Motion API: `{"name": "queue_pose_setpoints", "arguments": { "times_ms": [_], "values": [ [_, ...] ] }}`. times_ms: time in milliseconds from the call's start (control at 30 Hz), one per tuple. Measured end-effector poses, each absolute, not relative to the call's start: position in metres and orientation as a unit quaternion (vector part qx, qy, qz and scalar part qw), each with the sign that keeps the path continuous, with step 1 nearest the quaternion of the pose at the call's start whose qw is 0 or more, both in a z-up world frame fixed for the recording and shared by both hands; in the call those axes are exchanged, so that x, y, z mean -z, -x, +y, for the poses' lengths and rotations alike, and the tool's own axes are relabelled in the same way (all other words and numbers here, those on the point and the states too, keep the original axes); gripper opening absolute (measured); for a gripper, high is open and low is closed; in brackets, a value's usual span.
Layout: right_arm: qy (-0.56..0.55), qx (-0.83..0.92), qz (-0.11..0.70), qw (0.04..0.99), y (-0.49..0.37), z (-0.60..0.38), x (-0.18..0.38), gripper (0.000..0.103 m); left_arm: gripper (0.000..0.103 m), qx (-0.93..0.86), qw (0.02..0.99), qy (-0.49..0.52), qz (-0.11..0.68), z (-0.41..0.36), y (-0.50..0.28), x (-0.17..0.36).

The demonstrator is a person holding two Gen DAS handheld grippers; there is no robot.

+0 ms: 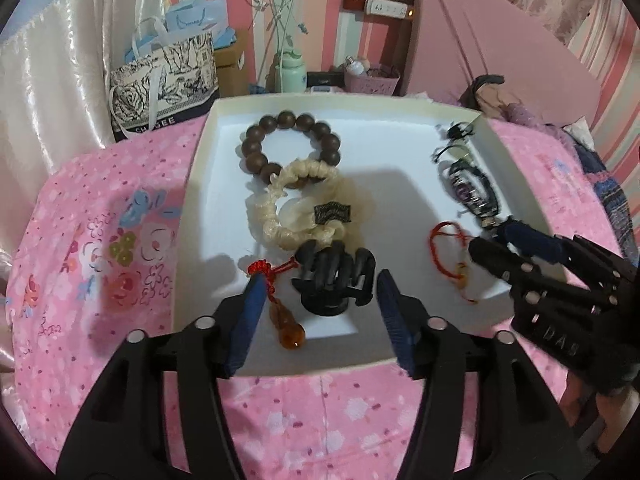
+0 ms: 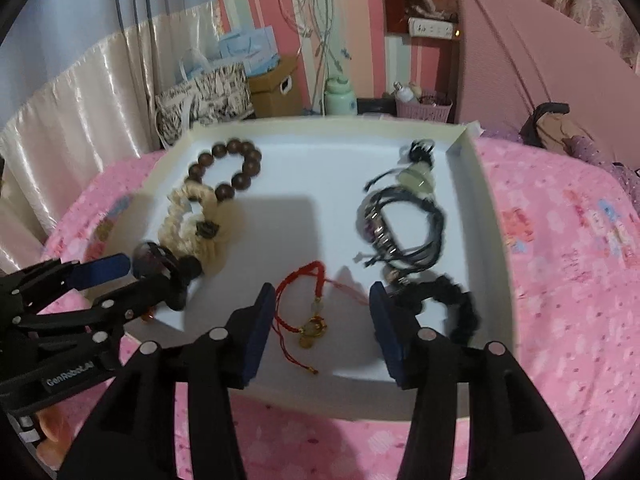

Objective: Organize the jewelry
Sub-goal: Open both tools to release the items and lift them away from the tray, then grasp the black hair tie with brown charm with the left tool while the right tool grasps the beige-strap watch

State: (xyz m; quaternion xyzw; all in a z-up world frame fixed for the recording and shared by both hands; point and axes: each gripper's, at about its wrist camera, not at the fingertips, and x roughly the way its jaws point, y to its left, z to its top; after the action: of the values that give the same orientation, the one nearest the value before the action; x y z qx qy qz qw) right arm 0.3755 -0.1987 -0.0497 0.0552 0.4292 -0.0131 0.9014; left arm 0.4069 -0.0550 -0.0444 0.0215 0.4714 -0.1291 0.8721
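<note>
A shallow white box point(image 1: 280, 364) lies on a pink floral bedspread and holds the jewelry. My left gripper point(image 1: 320, 284) is open, its blue pads on either side of a black claw clip point(image 1: 336, 276) near the box's front. Beside the clip lies a red cord with an amber gourd pendant point(image 1: 286, 320). Behind them are a cream scrunchie point(image 1: 276, 216) and a brown bead bracelet point(image 1: 267, 125). My right gripper point(image 2: 322, 296) is open over a red string bracelet point(image 2: 306, 326) with a gold charm. Black cord bracelets point(image 2: 380, 228), a pale jade pendant point(image 2: 416, 176) and a black scrunchie point(image 2: 460, 312) lie on the right.
Behind the box stand a printed tote bag point(image 1: 164, 80), a cardboard box point(image 2: 276, 88), a green bottle point(image 1: 290, 74) and a pink basket point(image 1: 372, 80). A pink board point(image 1: 500, 48) leans at the right. Cream curtains point(image 1: 48, 100) hang at the left.
</note>
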Motion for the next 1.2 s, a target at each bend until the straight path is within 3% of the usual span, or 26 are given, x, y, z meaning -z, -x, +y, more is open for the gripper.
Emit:
{"name": "queue_pose_setpoints", "arguments": {
  "times_ms": [67, 267, 333, 500, 1200],
  "values": [
    [-0.056, 0.009, 0.413, 0.909, -0.366, -0.205, 0.032, 0.051, 0.072, 0.127, 0.882, -0.024, 0.453, -0.051, -0.398, 0.028],
    [-0.044, 0.036, 0.363, 0.93, -0.322, -0.222, -0.018, 0.076, 0.09, 0.121, 0.906, -0.014, 0.405, -0.031, -0.361, -0.023],
    [-0.041, 0.043, 0.355, 0.933, -0.306, -0.226, -0.027, 0.076, 0.1, 0.105, 0.915, -0.017, 0.39, -0.021, -0.346, -0.035],
    [-0.039, 0.048, 0.34, 0.938, -0.261, -0.228, -0.034, 0.087, 0.1, 0.094, 0.922, -0.015, 0.375, -0.002, -0.305, -0.044],
    [-0.022, 0.081, 0.328, 0.941, -0.147, -0.188, -0.001, 0.087, 0.1, 0.063, 0.934, -0.016, 0.353, 0.019, -0.164, -0.011]
  ]
}}
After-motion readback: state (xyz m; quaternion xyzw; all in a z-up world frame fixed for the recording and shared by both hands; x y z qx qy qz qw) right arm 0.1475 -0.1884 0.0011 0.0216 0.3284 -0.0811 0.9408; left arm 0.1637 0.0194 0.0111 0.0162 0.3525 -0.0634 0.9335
